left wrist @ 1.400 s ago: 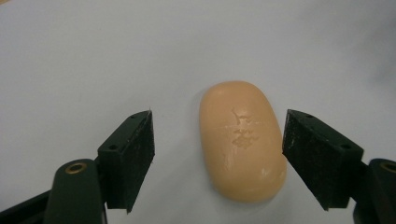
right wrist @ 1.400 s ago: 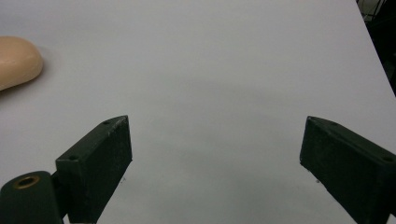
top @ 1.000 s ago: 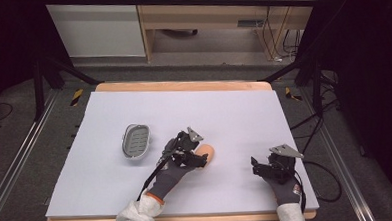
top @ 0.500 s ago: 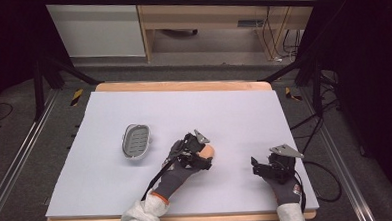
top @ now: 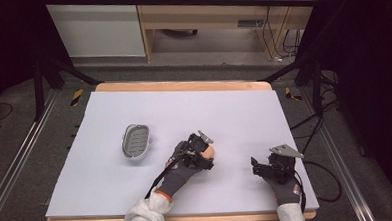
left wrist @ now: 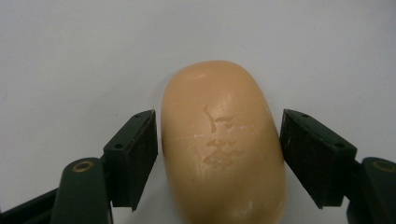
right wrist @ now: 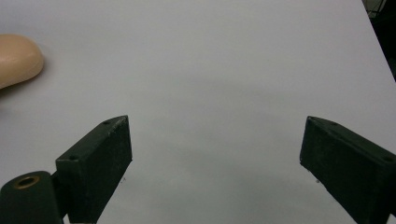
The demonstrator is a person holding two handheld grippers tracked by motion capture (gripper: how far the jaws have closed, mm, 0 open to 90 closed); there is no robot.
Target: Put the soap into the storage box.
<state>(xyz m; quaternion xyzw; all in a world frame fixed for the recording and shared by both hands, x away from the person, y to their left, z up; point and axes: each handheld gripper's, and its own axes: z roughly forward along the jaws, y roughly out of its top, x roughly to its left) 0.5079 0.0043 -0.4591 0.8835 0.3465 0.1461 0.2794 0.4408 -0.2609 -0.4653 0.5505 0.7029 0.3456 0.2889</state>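
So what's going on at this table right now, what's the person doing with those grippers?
A person works at a white-covered table with a gripper in each hand. The left gripper has its jaws on either side of a peach-coloured bar of soap lying on the table; a thin gap shows at each side, so it is not clamped yet. A grey soap dish sits empty to the left of it. The right gripper rests apart near the table's right side, jaws wide open, holding nothing.
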